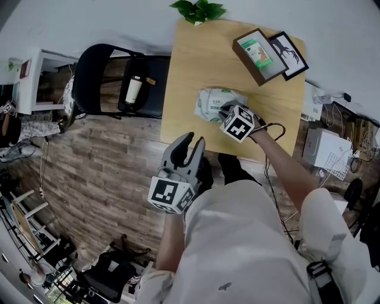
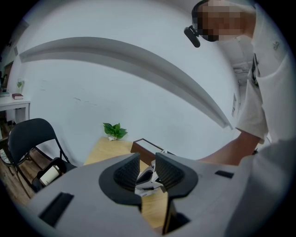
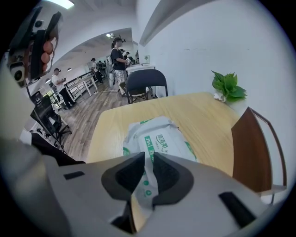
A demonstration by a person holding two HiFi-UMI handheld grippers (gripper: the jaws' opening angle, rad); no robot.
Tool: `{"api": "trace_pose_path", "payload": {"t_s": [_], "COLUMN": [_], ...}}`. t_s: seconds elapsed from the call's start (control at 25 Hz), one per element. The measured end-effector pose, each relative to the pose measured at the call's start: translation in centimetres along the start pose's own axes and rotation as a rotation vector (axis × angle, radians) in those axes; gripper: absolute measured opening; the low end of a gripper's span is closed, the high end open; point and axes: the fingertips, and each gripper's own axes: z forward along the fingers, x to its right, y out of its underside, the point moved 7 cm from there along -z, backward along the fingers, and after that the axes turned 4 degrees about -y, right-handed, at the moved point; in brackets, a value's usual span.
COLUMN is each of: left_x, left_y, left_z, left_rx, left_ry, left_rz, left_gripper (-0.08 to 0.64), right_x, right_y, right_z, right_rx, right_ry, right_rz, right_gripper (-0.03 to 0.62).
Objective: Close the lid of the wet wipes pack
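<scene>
The wet wipes pack (image 1: 212, 101), white with green print, lies flat on the wooden table (image 1: 190, 59). My right gripper (image 1: 226, 110) points steeply down at the pack's near end. In the right gripper view its jaws (image 3: 149, 159) stand only a narrow slit apart over the pack (image 3: 159, 136). The pack's printed top shows through the slit and nothing is visibly pinched. The label on top looks flat. My left gripper (image 1: 191, 145) hangs off the table's front edge, over the floor. Its jaws (image 2: 147, 166) are slightly apart and empty.
Two framed pictures (image 1: 259, 54) lie at the table's far right corner, and a small green plant (image 1: 199, 10) stands at its back edge. A black chair (image 1: 113, 77) with a bottle (image 1: 133, 89) on the seat stands left of the table. People stand far off (image 3: 118, 58).
</scene>
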Motion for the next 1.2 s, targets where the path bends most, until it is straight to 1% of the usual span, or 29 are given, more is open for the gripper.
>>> {"api": "trace_pose_path", "payload": {"t_s": [0.24,0.52,0.88,1.2], "left_x": [-0.6,-1.1,-1.3,-1.1], "left_y": [0.0,0.5,1.5,3.2], "left_z": [-1.8,-4.7,-8.7,-11.7], "left_rx": [0.017,0.022,0.020,0.014], "left_ry": [0.037,0.115,0.226,0.306], "left_rz": [0.019,0.045,0.095,0.129], "left_gripper": [0.103,0.103,0.094,0.078], "right_x": [-0.8,-4.4,-10.9,-17.9], "right_y": [-0.3,-0.7,-0.1,0.0], "right_z": [-1.8,-5.2,-10.3,-14.4], "right_rx": [0.027,0.078,0.178,0.315], "right_ry": [0.060,0.162,0.292,0.378], "right_rz": [0.035,0.076,0.173,0.236], "right_gripper": [0.051,0.032,0.002,0.000]}}
